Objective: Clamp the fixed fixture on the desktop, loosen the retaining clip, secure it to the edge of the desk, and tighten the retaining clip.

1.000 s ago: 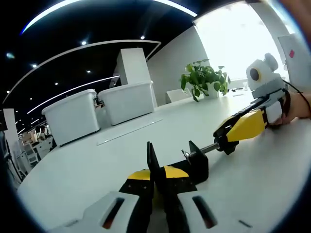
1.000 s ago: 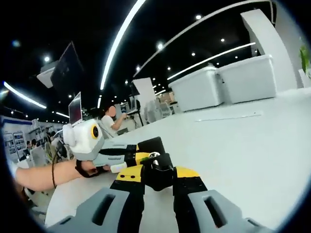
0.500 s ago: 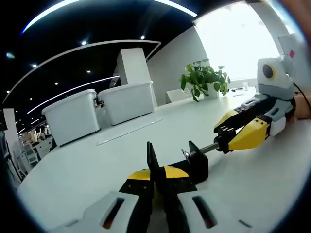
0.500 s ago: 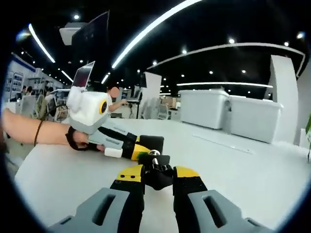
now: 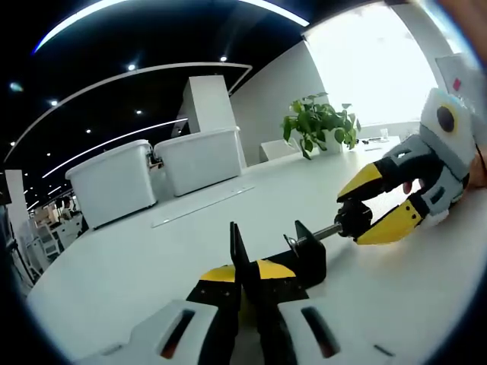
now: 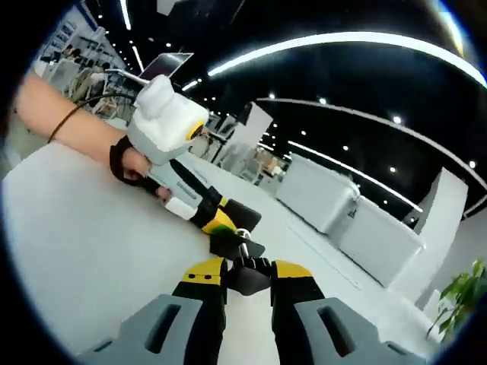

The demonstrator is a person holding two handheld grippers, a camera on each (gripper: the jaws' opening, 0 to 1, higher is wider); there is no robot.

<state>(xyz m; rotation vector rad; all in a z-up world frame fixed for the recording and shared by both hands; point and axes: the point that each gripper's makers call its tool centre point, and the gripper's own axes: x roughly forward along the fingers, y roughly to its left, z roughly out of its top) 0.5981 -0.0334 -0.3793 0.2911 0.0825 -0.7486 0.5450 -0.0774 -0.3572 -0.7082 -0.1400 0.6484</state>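
The black clamp fixture (image 5: 293, 255) stands on the white desk (image 5: 137, 266), and my left gripper (image 5: 242, 271) is shut on its upright plate. Its screw rod runs right to a black knob (image 5: 352, 219). The right gripper (image 5: 354, 217) is shut on that knob, one yellow jaw above it and one below. In the right gripper view, my right gripper (image 6: 247, 272) holds the knob (image 6: 247, 278) between its yellow-tipped jaws. Beyond it lie the fixture (image 6: 234, 237) and the left gripper (image 6: 215, 222), held by a hand (image 6: 131, 163).
Two white lidded bins (image 5: 114, 182) (image 5: 202, 160) stand at the back of the desk, with a thin flat strip (image 5: 202, 205) lying in front of them. A potted plant (image 5: 319, 122) stands at the far right. The bins (image 6: 327, 205) also appear in the right gripper view.
The right gripper has rolled around the knob while staying shut on it, its jaws going from level to one above the other. The left gripper and fixture have stayed put.
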